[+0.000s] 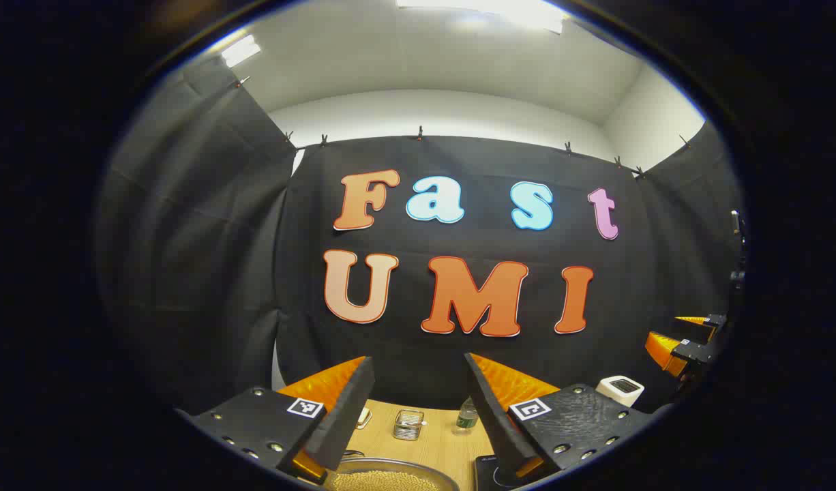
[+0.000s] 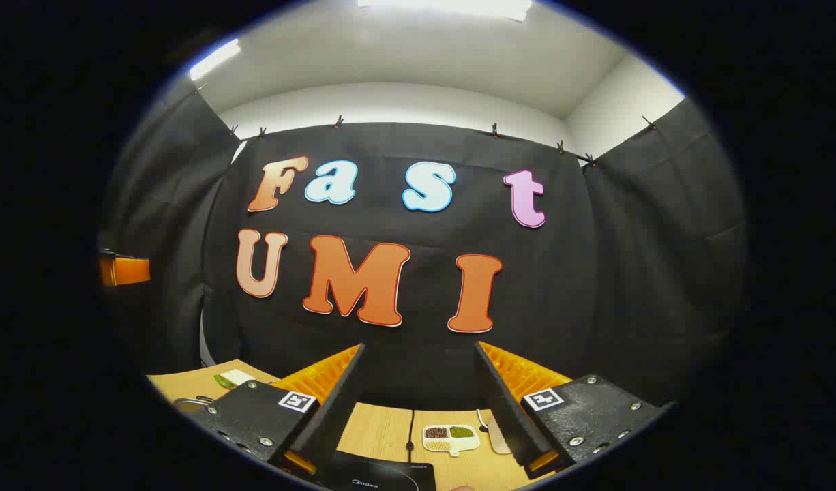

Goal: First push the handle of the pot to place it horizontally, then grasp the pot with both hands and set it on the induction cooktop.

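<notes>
In the left gripper view, the metal pot's rim curves along the bottom edge, just below and between the fingers, with small pale grains inside; its handle is hidden. A corner of the black induction cooktop lies right of the pot, under the right finger. My left gripper is open, held above the table with nothing between its fingers. In the right gripper view, my right gripper is also open and empty, above the black induction cooktop. A grey metal rim at the left may be the pot.
On the wooden table stand a small metal container, a plastic bottle and a white box. A divided dish of beans and a black cable lie beyond the cooktop. The black cloth wall stands close behind the table.
</notes>
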A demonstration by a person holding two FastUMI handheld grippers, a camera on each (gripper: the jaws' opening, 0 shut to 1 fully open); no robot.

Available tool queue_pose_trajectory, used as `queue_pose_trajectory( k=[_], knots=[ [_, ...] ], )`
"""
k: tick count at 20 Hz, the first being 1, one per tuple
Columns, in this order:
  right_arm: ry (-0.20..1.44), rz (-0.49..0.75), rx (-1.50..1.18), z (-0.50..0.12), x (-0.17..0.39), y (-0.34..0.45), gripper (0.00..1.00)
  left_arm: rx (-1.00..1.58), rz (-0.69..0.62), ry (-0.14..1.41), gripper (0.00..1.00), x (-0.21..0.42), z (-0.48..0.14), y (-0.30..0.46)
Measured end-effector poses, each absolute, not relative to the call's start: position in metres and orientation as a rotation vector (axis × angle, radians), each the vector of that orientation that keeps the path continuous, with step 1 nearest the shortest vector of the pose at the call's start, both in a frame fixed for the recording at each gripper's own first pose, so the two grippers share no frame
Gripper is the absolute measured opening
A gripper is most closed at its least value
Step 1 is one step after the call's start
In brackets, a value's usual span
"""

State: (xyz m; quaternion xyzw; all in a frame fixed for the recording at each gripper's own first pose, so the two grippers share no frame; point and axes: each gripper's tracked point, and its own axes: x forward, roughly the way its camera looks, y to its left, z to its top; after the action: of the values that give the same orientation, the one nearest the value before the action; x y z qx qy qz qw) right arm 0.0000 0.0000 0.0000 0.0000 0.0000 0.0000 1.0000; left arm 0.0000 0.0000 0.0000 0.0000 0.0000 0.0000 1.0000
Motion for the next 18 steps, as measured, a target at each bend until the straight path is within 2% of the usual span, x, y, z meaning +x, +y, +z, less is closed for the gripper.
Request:
queue_pose_trajectory(
  k=[1,14,18],
  knots=[
    [-0.002,-0.001,-0.001,0.0,-0.003,-0.001,0.97,0.003,-0.01,-0.003,0.83,-0.001,0.001,-0.003],
    [-0.018,-0.026,-0.008,0.004,-0.022,-0.01,0.95,0.019,-0.097,-0.061,0.83,-0.017,0.017,-0.037],
    [-0.024,-0.033,-0.007,0.005,-0.023,-0.012,0.95,0.03,-0.129,-0.036,0.83,-0.019,0.006,-0.047]
  ],
)
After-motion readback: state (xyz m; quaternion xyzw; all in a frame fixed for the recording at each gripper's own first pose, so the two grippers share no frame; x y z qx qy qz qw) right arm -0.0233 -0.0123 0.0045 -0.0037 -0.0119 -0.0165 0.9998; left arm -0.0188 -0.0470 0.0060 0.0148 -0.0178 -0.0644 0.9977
